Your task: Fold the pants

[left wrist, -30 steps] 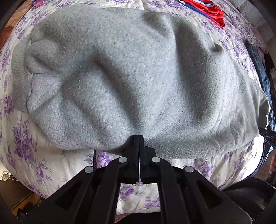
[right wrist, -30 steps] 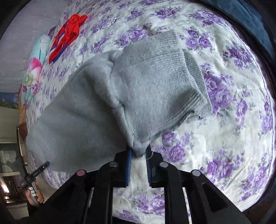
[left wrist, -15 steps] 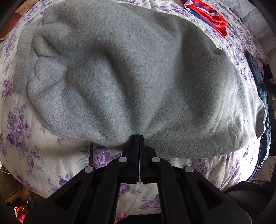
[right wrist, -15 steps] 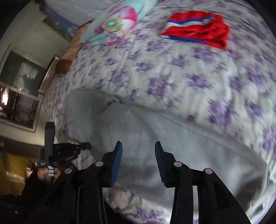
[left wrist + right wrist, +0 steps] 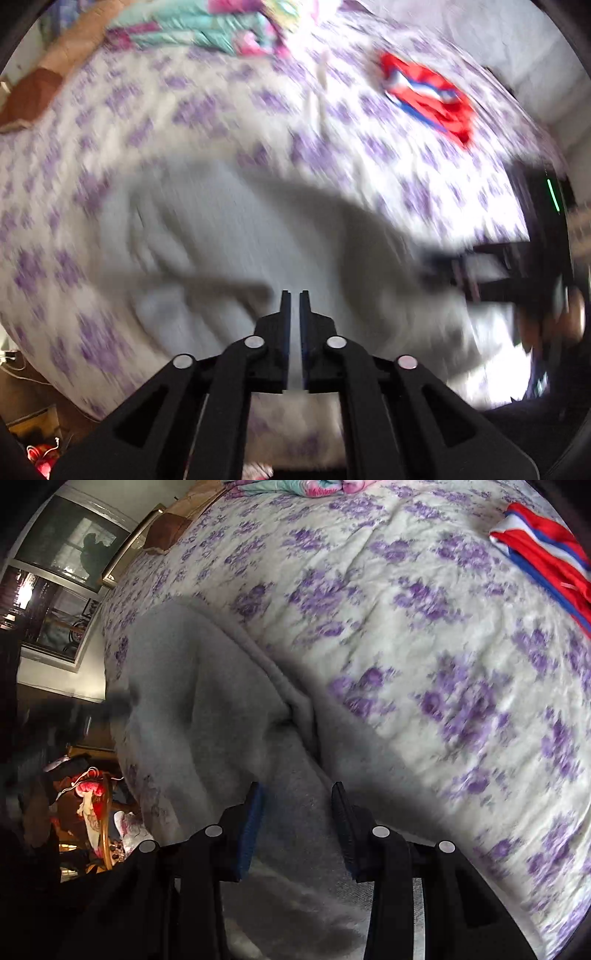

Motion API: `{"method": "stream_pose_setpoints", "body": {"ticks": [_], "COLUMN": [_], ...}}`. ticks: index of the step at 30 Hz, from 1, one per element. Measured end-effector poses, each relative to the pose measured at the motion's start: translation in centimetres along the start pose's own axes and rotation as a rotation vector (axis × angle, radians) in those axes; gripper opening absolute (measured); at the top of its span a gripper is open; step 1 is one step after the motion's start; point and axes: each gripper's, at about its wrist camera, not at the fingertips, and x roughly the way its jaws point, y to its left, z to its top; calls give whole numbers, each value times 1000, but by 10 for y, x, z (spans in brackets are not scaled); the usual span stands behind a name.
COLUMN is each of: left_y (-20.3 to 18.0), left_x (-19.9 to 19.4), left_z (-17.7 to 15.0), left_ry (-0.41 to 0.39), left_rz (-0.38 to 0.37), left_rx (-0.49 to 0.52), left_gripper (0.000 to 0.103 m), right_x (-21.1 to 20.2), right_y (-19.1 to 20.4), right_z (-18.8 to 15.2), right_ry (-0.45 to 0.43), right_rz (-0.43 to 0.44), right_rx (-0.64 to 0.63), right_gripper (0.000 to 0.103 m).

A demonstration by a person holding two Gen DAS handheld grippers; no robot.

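The grey fleece pants [image 5: 236, 236] lie folded in a heap on the flowered bedspread [image 5: 207, 107], near its front edge. The left wrist view is motion-blurred. My left gripper [image 5: 294, 295] hovers above the pants, its jaws a narrow slit apart with nothing between them. My right gripper [image 5: 297, 794] is open and empty just above the grey pants [image 5: 207, 701]. The right gripper shows as a dark blur at the right in the left wrist view [image 5: 491, 273].
A red, white and blue garment [image 5: 428, 96] lies farther back on the bed, also in the right wrist view [image 5: 546, 554]. A teal and pink pillow [image 5: 207, 29] is at the head. Floor clutter [image 5: 92, 805] lies beyond the bed's left edge.
Both grippers have let go of the pants, the right one first. The left gripper lifted and swung back, its jaws parting slightly. The pants now rest on the bed.
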Motion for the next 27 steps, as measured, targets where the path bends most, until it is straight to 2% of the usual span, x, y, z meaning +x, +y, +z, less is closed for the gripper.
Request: {"method": "stream_pose_setpoints", "body": {"ticks": [2,4,6,10,12,15,19,23,25,27], "left_y": [10,27,46,54,56,62,68,66,66,64], "left_x": [18,45,63,66,67,68,69,72,73,74], "left_z": [18,26,21,9,7,8,7,8,8,10], "left_ry": [18,73,107,70,75,81,76,70,67,66], "left_rz": [60,61,47,14,14,-6,-43,-46,-39,-33], "left_rx": [-29,-84,-135,-144,-147,-167,-192,-197,-197,-195], "left_gripper": [7,4,2,2,2,2,2,2,2,2], "right_x": [9,17,20,23,38,46,34,43,51,56], "right_y": [3,1,2,-1,-6,-13,-18,-32,-27,-22], "right_z": [-9,-13,-13,6,18,29,27,31,35,42], "right_ry": [21,42,48,33,76,72,60,90,102,112], "right_rz": [24,50,78,159,200,197,126,174,181,267], "right_rx": [4,13,9,4,14,29,-17,6,-11,-3], "right_gripper": [40,40,42,42,44,42,41,41,48,82]}}
